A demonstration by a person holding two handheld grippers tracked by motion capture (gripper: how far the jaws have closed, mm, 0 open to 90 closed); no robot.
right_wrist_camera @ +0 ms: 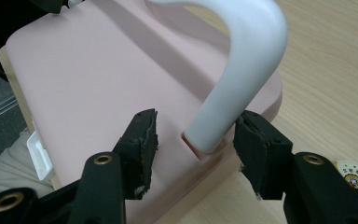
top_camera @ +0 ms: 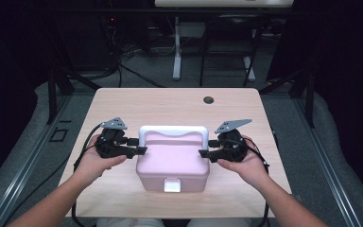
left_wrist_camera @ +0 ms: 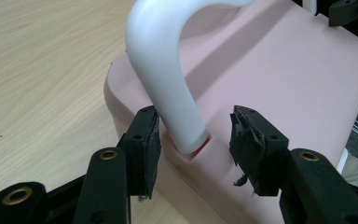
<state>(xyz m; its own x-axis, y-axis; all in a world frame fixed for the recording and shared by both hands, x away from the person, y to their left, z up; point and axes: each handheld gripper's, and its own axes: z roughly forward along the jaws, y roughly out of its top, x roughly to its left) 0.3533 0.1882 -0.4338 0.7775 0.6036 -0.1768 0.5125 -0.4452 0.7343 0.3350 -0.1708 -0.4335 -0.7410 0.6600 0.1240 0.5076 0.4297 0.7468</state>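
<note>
A pink plastic storage box (top_camera: 174, 163) sits near the front edge of the pale wooden surface (top_camera: 179, 101), about midway between its left and right edges, with a white latch (top_camera: 172, 185) on its front wall and a white carry handle (top_camera: 172, 130) arching over the back of the lid. The left gripper (top_camera: 141, 150) comes in at the box's left side and the right gripper (top_camera: 203, 153) at its right, each held in a hand. In the left gripper view the jaws stand parted around the foot of the handle (left_wrist_camera: 168, 79) where it enters the lid; one pad lies just beside the white stem, and I cannot tell whether it touches, while the other pad is clearly off it. The right gripper view shows the same at the other foot (right_wrist_camera: 242, 70): jaws released, the stem close by one pad. The top of the handle is cut off in both gripper views. The pads look frayed. A small hole (top_camera: 209, 100) marks the surface near its back edge.
</note>
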